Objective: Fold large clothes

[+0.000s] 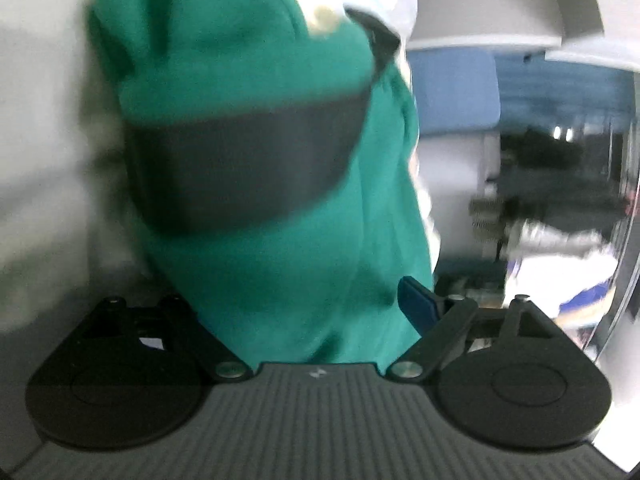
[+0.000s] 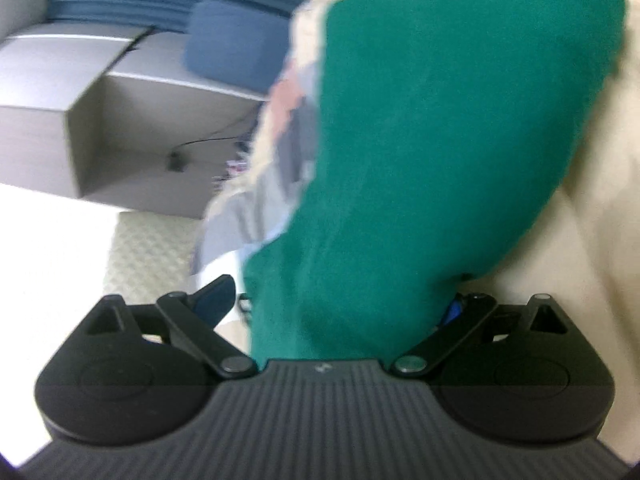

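Note:
A green garment with a wide dark band hangs bunched in front of my left gripper. The cloth runs down between the two fingers and hides most of them; only a blue pad shows at the right. The same green garment fills my right wrist view and passes between the fingers of my right gripper, whose blue pad shows at the left. Both grippers are shut on the cloth. Both views are blurred.
A pale surface lies left of the garment in the left view. A blue chair and grey desks stand behind. Other pale and patterned clothes lie beside the green one. A beige surface is at right.

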`<state>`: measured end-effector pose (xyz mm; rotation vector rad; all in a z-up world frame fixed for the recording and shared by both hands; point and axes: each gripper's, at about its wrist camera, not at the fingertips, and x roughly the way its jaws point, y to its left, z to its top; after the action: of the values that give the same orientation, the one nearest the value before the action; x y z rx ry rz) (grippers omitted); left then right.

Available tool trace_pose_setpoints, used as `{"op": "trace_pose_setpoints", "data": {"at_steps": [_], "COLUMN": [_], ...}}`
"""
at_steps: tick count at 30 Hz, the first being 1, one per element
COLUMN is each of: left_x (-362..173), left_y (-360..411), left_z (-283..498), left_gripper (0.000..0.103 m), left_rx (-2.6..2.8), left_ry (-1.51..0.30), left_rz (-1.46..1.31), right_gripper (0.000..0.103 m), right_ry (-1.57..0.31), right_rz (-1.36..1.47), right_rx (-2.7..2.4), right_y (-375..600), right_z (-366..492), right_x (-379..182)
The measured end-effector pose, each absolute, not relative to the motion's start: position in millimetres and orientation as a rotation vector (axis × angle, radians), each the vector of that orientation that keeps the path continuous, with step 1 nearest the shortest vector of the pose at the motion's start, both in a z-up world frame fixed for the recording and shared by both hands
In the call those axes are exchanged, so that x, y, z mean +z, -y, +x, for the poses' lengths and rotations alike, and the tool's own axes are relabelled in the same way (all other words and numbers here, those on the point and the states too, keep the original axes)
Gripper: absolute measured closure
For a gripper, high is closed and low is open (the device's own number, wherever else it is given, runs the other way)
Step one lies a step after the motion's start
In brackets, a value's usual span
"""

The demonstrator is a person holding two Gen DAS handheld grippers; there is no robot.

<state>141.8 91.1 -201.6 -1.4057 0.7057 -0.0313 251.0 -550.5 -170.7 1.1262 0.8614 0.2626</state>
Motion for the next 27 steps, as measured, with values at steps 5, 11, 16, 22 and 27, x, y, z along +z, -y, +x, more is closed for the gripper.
{"op": "trace_pose_setpoints", "data": {"at_steps": [5,11,16,22,27], "left_x": [-198,-185,-168,-149,-136], "left_y": [-92,-91,-82,-74,-83], "left_z": [153,165,163,149,106], "left_gripper": [0.040,0.070,0.082,0.085,0.085], "left_rx": [0.030,0.044,0.027,-0.015,-0.039], "left_ry": [-0.729,-0.701,-0.645,-0.587,-0.567], "left_rz": [-1.313,-1.213,-1.162,-1.082,-1.066], "right_gripper": [0.007,0.009,0.042,0.079,0.082], "right_ry": [-0.862,-0.831,-0.875,-0.838,-0.775], "right_rz": [1.057,1.062,0.951,0.838,0.723], "right_rx": [0.149,0.080,0.057,0.124,0.186], "right_y": [557,571,558,559,552], "right_z": [247,249,272,261,242], "right_x": [-175,-182,-184,-162,-135]}}
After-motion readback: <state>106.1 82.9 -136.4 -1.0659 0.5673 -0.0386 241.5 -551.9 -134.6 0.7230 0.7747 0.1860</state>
